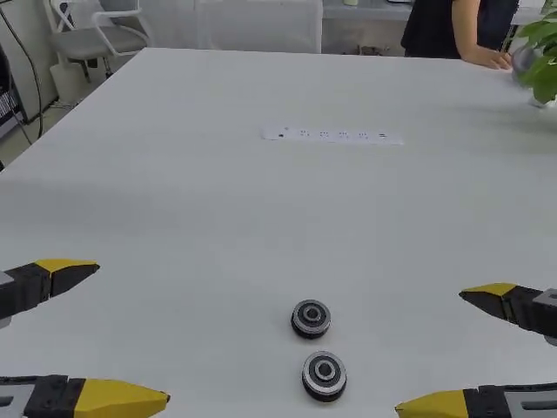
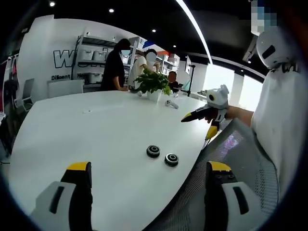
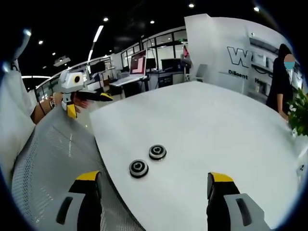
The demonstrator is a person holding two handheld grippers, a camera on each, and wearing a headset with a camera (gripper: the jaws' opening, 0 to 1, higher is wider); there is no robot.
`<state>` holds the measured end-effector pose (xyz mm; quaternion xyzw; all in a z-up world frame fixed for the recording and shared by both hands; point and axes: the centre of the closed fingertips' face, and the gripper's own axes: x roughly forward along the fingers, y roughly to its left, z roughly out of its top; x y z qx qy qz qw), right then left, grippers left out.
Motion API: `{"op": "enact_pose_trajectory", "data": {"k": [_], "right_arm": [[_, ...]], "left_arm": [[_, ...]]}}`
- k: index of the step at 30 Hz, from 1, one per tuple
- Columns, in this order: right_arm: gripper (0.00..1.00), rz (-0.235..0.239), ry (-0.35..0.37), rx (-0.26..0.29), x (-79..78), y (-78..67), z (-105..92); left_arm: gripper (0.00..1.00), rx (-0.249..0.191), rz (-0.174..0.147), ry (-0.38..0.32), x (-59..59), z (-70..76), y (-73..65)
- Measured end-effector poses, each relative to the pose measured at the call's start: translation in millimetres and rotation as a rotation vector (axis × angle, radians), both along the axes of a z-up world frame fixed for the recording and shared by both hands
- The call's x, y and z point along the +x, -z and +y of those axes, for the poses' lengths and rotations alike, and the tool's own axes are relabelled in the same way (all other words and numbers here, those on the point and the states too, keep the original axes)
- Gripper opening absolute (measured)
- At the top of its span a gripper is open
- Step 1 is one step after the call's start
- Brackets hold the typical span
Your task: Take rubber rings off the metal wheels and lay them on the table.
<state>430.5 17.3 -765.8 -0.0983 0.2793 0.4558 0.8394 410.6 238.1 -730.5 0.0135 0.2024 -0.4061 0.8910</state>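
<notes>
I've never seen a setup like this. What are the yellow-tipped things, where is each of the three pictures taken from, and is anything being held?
There is no robot here: a person holds a two-jaw tool in each hand. The head view comes from a headset camera looking down at the white table. In it the left gripper enters from the left and the right gripper from the right. The two round pictures come from a camera on each gripper, looking along its yellow-tipped jaws. Near the person lie two metal wheels, the far wheel and the near wheel, each with its dark ring on. Both grippers are open and hold nothing. A power strip sits mid-table.
</notes>
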Motion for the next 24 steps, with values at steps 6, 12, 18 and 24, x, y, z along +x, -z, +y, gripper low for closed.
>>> {"op": "enact_pose_trajectory", "data": {"k": [6, 12, 18, 24], "right_arm": [[0.87, -0.035, -0.029, 0.005, 7.6, -16.1, 4.0], [0.84, -0.062, -0.056, 0.014, 12.0, -28.6, 8.3], [0.8, -0.088, -0.084, 0.041, 16.6, -41.4, 15.5], [0.78, -0.121, -0.119, 0.06, 22.4, -52.8, 29.6]], "left_arm": [[0.97, 0.031, -0.051, 0.036, 0.8, -4.7, -16.7], [0.97, 0.067, -0.109, 0.081, 4.8, -9.6, -34.6], [0.96, 0.098, -0.153, 0.131, 9.0, -19.0, -46.8], [0.93, 0.133, -0.184, 0.208, 11.6, -35.7, -51.7]]}}
